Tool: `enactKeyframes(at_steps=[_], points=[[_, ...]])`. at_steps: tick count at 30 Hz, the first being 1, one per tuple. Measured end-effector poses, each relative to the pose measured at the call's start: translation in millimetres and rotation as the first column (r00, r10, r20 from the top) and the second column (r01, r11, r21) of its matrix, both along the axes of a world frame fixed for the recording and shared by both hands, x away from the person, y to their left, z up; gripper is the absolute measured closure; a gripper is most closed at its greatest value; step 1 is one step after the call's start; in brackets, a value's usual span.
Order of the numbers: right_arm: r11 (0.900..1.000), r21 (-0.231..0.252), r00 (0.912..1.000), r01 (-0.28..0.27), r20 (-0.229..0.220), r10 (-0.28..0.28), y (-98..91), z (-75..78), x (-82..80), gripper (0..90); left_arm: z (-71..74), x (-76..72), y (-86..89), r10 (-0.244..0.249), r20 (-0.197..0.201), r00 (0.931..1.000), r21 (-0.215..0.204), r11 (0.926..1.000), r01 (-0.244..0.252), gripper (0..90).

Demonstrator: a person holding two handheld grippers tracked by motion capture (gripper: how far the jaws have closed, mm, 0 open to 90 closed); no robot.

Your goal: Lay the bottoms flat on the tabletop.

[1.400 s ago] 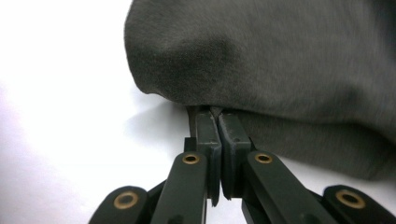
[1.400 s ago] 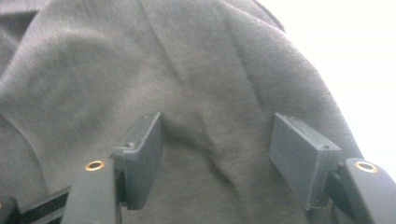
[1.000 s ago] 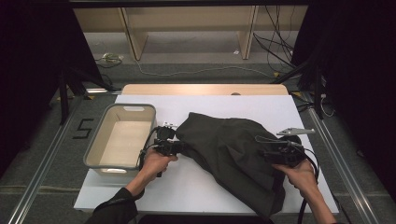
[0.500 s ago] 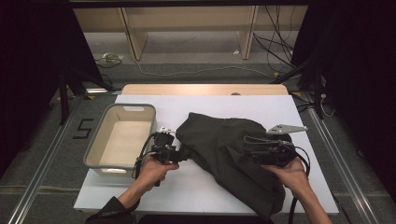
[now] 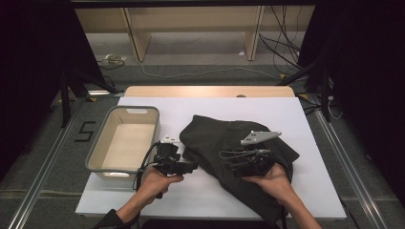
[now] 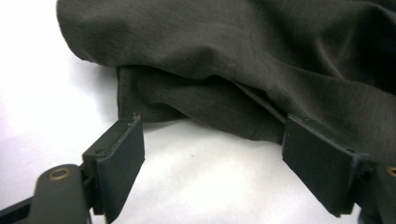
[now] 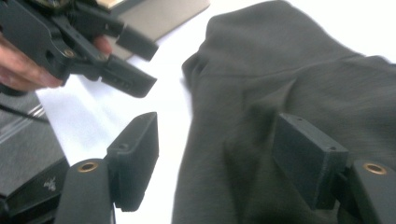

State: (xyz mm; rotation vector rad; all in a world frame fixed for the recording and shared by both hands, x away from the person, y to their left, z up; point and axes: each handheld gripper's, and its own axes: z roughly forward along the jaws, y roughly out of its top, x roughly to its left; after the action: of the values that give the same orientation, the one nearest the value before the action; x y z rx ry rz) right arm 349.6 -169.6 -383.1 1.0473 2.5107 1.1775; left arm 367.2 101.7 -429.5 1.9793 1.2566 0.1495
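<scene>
At the near edge of the white surface [image 5: 210, 195] the person's two hands come in from below, each with a hand-held gripper. The left hand-held gripper [image 5: 188, 167] sits just beside the left edge of the dark grey garment [image 5: 229, 148]; its jaws have just been opening and now stand released, with bare surface between them, and in the left gripper view the folded hem of the garment [image 6: 243, 74] lies just beyond the tips of this hand-held gripper [image 6: 212, 149]. The right hand-held gripper [image 5: 239, 167] hangs over the middle of the garment, a grey three-cornered plate on top of it; in the right gripper view the right hand-held gripper [image 7: 215, 154] is also released, jaws apart above the cloth [image 7: 299, 84] without pinching it, and the left one [image 7: 128, 60] shows farther off at the upper left. The garment lies crumpled on the right half of the surface. To its left, a little apart, stands a beige plastic bin [image 5: 95, 157] at the surface's left edge. Beyond the surface's far edge, cables [image 5: 200, 74] trail across the floor.
</scene>
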Motion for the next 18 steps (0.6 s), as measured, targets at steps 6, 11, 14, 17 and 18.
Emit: enactKeyframes(at_steps=[6, 11, 14, 17, 18], points=[[0.9987, -0.050, 0.9998, -0.002, -0.019, 0.001, 7.0, -17.6, 0.6, 33.3, 3.2, -0.6, 6.3, 0.025, 0.011, 0.9996, -0.016, 0.9996, -0.025, 19.5], [0.9963, -0.086, 0.9986, 0.006, -0.051, -0.011, 6.5, -32.5, 5.1, 33.8, 1.6, 0.0, 7.2, 0.028, 0.012, 0.9995, -0.016, 0.9995, -0.028, 19.5], [0.9913, -0.131, 0.9993, 0.009, -0.036, -0.014, 9.8, -38.2, 4.2, 34.2, -0.2, 0.9, 6.5, 0.025, 0.011, 0.9996, -0.007, 0.9997, -0.025, 19.4], [0.9888, -0.149, 0.9990, -0.010, -0.044, 0.003, 13.8, -43.8, 2.6, 33.4, -1.8, 0.4, 5.5, 0.022, 0.007, 0.9997, -0.007, 0.9997, -0.022, 19.3], [0.9874, -0.158, 0.9989, -0.014, -0.046, 0.007, 15.6, -45.1, 2.0, 33.0, -2.0, 0.2, 5.2, 0.024, 0.005, 0.9997, -0.008, 0.9997, -0.024, 19.2]])
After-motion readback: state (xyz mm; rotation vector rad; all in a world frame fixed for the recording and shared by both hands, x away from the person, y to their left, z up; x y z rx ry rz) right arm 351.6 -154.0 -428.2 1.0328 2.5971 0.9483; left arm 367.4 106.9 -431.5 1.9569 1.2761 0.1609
